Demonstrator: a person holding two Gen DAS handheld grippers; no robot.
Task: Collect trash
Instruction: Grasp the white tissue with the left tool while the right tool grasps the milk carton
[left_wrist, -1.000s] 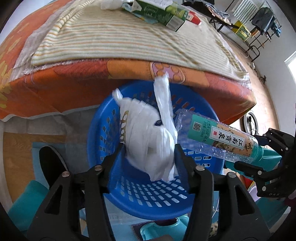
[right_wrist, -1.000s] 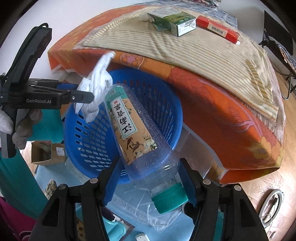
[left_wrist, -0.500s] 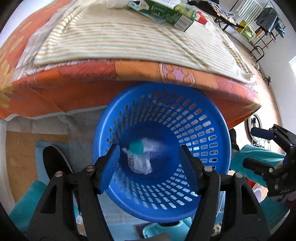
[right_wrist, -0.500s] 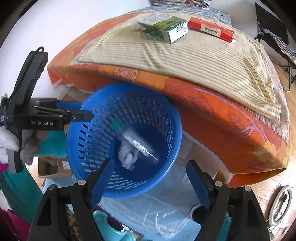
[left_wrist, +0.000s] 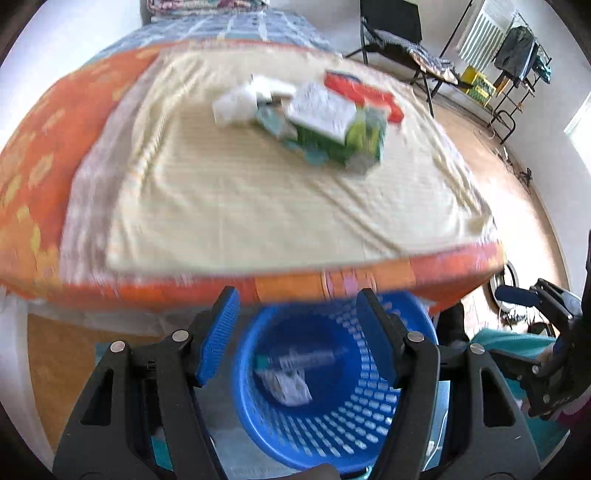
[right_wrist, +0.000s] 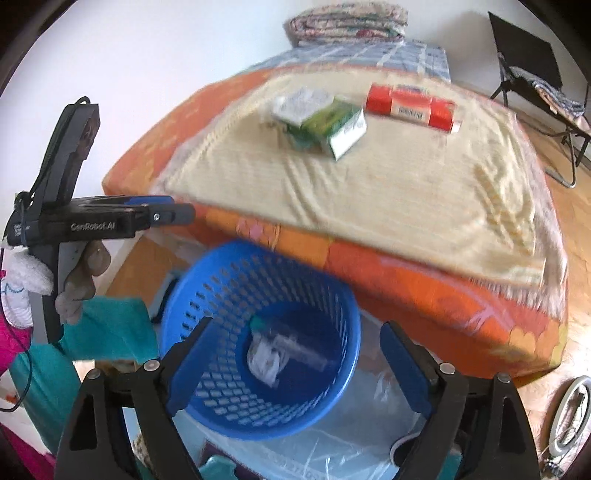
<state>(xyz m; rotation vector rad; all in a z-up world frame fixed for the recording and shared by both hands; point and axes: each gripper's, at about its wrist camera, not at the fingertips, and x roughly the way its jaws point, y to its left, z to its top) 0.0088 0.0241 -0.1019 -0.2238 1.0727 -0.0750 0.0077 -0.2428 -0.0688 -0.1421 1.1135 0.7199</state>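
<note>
Left claw (left_wrist: 297, 332): apart, nothing held. Right claw (right_wrist: 295, 363): apart, nothing held. Basket (right_wrist: 334, 373), near, on floor: bottle (right_wrist: 291, 349) and tissue (right_wrist: 264, 360) contained. Bed (right_wrist: 369, 184), far: green carton (right_wrist: 328, 123), red box (right_wrist: 412, 105) remaining. Carton best approached squarely, gripped across narrow sides.

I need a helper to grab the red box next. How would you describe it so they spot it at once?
Look at the bed with the cream striped cloth. Towards its far end lies the red box, long and flat, just behind the green carton. It alone is red, with a barcode on its side.
</note>
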